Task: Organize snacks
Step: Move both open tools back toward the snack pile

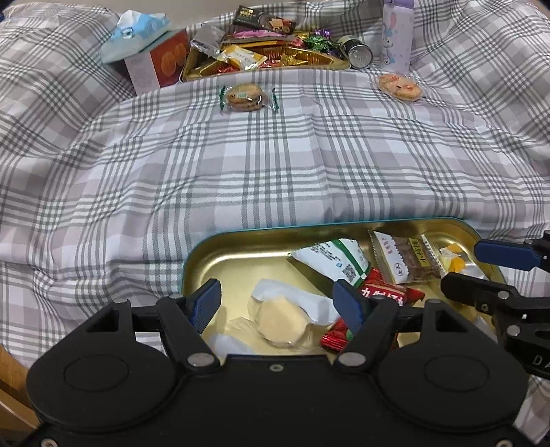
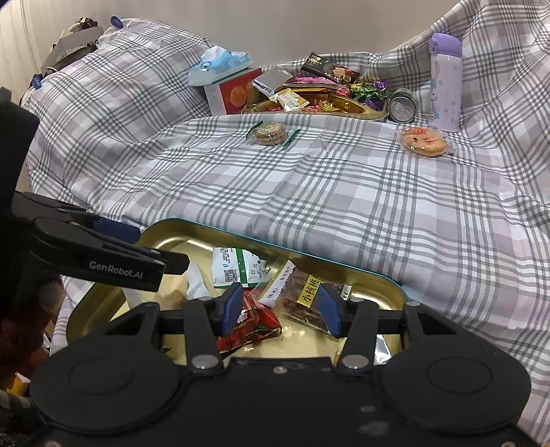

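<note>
A gold tin with a teal rim [image 1: 240, 242] [image 2: 378, 280] lies near me on the plaid bed cover. It holds a pale round pastry in clear wrap [image 1: 282, 321], a white-green packet [image 1: 330, 261] [image 2: 233, 268], a walnut-snack packet [image 1: 409, 261] [image 2: 302, 299] and red packets [image 1: 381, 295] [image 2: 251, 323]. My left gripper [image 1: 278, 302] is open over the pastry, not touching it. My right gripper [image 2: 280, 309] is open and empty above the red and walnut packets. Two wrapped cookies lie further off on the cover: a brown one [image 1: 245, 98] [image 2: 270, 134] and an orange one [image 1: 400, 87] [image 2: 424, 141].
A second gold tray [image 1: 264, 62] [image 2: 316, 103] heaped with candies sits at the back. Beside it are a red box [image 1: 154, 68] topped with a blue tissue pack [image 1: 137, 31], a tipped can [image 1: 359, 53] and a purple bottle [image 1: 397, 34] [image 2: 445, 82].
</note>
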Demonstrator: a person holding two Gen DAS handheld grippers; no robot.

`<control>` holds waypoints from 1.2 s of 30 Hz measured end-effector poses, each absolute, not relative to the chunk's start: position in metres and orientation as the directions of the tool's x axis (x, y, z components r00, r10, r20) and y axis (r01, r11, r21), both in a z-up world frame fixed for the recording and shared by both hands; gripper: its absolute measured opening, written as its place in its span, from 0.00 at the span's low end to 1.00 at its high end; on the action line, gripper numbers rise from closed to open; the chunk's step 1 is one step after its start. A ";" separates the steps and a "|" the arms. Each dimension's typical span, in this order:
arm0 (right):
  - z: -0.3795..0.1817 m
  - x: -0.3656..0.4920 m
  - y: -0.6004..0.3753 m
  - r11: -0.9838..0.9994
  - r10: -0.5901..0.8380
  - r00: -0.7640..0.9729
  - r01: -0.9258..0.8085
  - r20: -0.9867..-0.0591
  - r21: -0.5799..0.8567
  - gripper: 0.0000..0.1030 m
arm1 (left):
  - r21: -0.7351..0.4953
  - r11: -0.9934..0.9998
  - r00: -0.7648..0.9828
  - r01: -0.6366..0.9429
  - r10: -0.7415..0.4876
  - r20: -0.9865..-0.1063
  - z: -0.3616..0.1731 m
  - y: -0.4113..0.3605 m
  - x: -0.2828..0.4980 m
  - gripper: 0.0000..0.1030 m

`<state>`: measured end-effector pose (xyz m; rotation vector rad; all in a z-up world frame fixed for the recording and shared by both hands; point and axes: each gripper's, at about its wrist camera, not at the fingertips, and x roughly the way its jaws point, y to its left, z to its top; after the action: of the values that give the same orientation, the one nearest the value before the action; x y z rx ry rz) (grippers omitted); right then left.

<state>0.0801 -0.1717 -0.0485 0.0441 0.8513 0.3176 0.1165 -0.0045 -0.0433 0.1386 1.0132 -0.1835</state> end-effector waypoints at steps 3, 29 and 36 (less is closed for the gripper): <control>-0.048 0.079 -0.171 0.953 0.289 0.618 -0.255 -0.731 0.161 0.50 | 0.020 0.978 0.510 0.209 -0.092 -0.855 -0.043 -0.005 0.118 0.71; -0.028 0.163 -0.214 0.990 0.142 0.753 -0.123 -0.643 0.075 0.50 | -0.033 0.993 0.682 0.111 -0.100 -0.724 -0.021 0.013 0.217 0.63; -0.052 0.211 -0.237 0.995 0.077 0.747 -0.014 -0.661 0.099 0.50 | 0.007 0.992 0.695 0.126 -0.083 -0.714 -0.035 0.008 0.249 0.63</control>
<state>0.2109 -0.2370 -0.0517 0.0897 0.7264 0.0499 0.2495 0.0076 -0.0354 0.0569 0.7942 -0.1166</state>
